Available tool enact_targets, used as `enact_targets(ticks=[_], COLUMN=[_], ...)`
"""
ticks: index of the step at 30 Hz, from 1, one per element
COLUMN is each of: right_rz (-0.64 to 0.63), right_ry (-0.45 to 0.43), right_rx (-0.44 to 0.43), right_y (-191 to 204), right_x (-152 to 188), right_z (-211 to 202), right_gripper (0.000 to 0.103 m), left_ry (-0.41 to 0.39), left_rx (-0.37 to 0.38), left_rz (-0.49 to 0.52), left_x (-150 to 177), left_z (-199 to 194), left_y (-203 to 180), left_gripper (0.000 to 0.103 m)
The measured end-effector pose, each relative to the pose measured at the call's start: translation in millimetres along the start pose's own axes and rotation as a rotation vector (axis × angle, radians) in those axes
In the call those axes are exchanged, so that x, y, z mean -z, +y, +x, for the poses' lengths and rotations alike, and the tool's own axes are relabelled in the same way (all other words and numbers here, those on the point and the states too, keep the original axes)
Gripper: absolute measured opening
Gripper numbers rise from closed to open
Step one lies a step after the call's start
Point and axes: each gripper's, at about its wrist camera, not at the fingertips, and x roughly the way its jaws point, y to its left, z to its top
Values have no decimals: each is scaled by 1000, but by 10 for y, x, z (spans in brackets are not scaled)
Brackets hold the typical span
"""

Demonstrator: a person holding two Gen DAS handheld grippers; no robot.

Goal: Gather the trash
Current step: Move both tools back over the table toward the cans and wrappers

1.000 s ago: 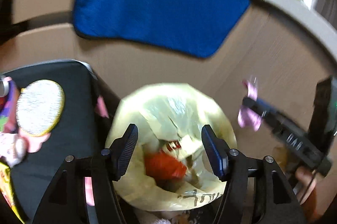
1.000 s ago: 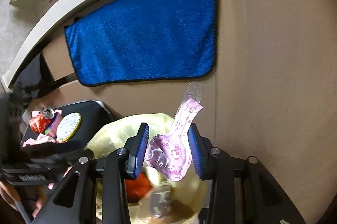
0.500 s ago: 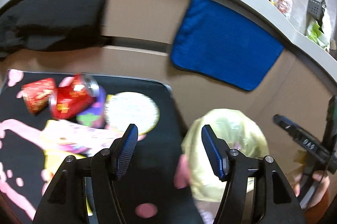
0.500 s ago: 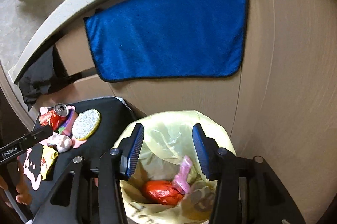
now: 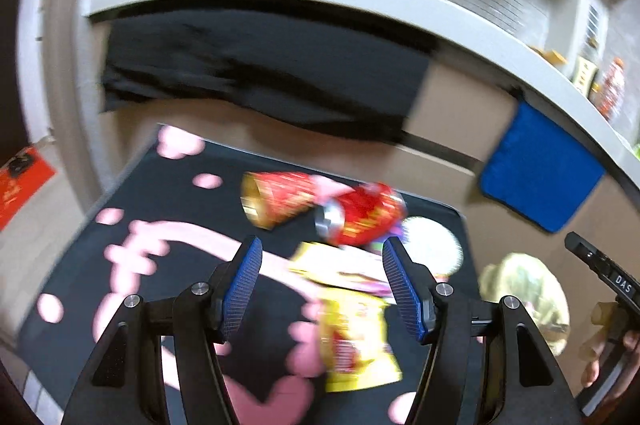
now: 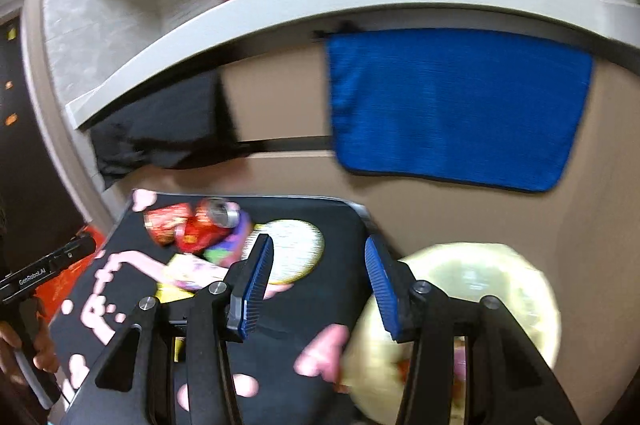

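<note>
My left gripper [image 5: 322,285] is open and empty above a black table [image 5: 120,225] with pink print. Between its fingers lies a yellow snack wrapper [image 5: 356,337]. Beyond it lie a crushed red can [image 5: 360,215], a red and gold wrapper [image 5: 276,197] and a round white lid [image 5: 434,245]. My right gripper [image 6: 318,285] is open and empty over the table's right edge. The yellow trash bag [image 6: 460,305] stands just right of it, with trash inside; it also shows in the left wrist view [image 5: 528,293].
A blue towel [image 6: 452,105] and a black cloth [image 5: 260,73] hang from the grey counter edge [image 6: 280,9] behind the table. Brown cabinet fronts [image 6: 280,93] stand close behind. The can [image 6: 212,221] and lid [image 6: 296,249] show in the right wrist view.
My right gripper opened and dropped the pink wrapper into the bag, then swung left toward the table. My left gripper swung from over the bag to over the table's trash.
</note>
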Motion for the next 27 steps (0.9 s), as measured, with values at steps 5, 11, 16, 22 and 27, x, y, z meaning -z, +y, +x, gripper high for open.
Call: enact_targets(ticks=[5,11,16,22,27], right_rz=[-23,-93,-123,-173,-154], right_ry=[12,11,9,25,62], right_rx=[-82,-125,-135,-60,-8], right_y=[557,1141,1372,1326,1028], right_x=[-110,-187,-204,-170,-59], right_z=[185,332,455,661,769], right_gripper=[46,46,46,46,46], left_ry=[-29,-45,-4,91,239], left_rx=[-59,-94,-14,142,250], left_rz=[-39,-64,-87,-94,-65], left_x=[-48,-43,-3,77,384], left_z=[-201,-237,41,508,953], left_y=[493,906,974,771,408], left_gripper=[63,63,63,63,62])
